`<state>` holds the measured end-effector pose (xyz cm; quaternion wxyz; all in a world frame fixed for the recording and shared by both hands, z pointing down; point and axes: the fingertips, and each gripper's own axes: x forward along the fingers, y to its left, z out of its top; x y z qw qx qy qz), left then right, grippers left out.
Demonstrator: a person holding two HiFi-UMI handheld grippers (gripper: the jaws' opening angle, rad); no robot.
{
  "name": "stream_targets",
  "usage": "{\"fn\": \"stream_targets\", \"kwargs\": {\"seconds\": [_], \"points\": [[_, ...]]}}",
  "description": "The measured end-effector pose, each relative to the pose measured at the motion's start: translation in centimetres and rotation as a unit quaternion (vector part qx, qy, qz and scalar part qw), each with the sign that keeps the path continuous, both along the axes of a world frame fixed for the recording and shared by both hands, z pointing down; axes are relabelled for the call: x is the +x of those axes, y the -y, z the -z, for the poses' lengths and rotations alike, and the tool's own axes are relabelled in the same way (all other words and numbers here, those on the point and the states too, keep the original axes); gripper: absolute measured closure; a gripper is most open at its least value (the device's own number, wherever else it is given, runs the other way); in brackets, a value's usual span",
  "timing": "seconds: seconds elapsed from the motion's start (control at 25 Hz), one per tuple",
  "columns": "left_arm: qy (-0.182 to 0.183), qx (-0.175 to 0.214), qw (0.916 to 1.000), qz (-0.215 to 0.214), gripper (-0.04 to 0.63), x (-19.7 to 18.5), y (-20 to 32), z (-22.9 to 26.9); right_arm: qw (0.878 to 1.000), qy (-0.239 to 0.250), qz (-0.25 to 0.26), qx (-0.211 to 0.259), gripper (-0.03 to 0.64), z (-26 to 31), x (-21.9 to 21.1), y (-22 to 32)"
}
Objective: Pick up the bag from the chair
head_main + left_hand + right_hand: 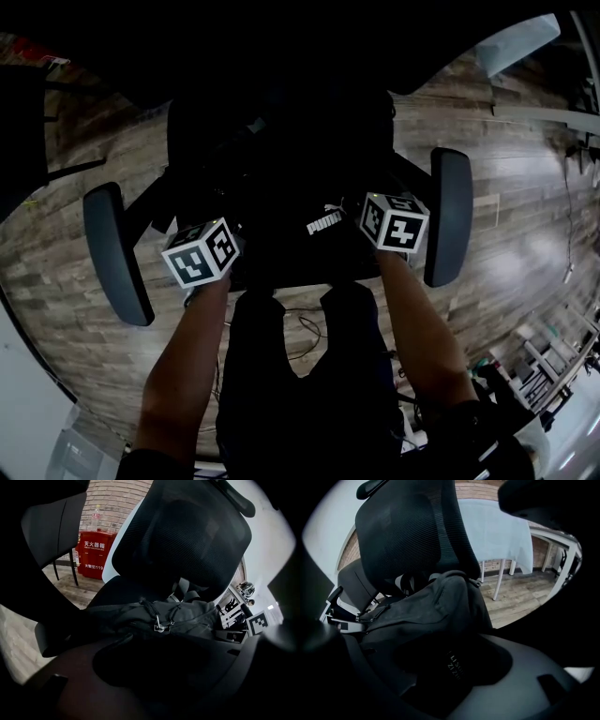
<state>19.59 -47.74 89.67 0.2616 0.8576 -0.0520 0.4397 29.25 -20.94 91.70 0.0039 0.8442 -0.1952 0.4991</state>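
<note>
Left tongs (pixel 154 667): clamped on a fold of the bag (pixel 187 616), with dark fabric filling the whole gap between the jaws. Angled down at the seat's front left corner, for a bite on the near end rather than on the zip pull (pixel 161 628) further in.

Right tongs (pixel 454 667): likewise closed on bag fabric, a printed label caught between the jaws. Set at the seat's front right corner, mirroring the left, probably to share the load and keep the bag level when raised.

Bag: slumped on the seat of the chair (pixel 187 541), far end against the backrest (pixel 403 531), near end at the seat's front edge, between the two armrests (pixel 114 253). Not yet lifted; judged to bear fully on the seat.

Next move, as judged: straight lift with both tongs together, clear of the armrests. Risk: soft fabric sagging or slipping if one side leads.

Beyond the chair: wood floor (pixel 506 234).
</note>
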Motion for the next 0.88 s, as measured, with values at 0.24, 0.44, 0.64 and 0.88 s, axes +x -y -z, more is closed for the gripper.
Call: {"fn": "stream_targets", "kwargs": {"seconds": [0.24, 0.44, 0.64, 0.88], "points": [[-0.03, 0.006, 0.9994, -0.017, 0.456, 0.1, -1.1, 1.6, 0.999, -0.028, 0.026, -0.03, 0.494, 1.3, -0.8, -0.1], [-0.039, 0.026, 0.9982, -0.038, 0.525, -1.0, -1.4, 3.2, 0.998, -0.038, 0.046, -0.032, 0.535, 3.3, -3.0, 0.5], [-0.058, 0.027, 0.997, -0.042, 0.543, -1.8, -1.0, 5.5, 0.997, -0.053, 0.051, -0.027, 0.545, 5.9, -4.9, 0.9], [-0.091, 0.052, 0.9933, -0.048, 0.546, -3.0, -0.9, 10.9, 0.996, -0.066, 0.058, -0.008, 0.548, 10.7, -6.4, 1.0]]}}
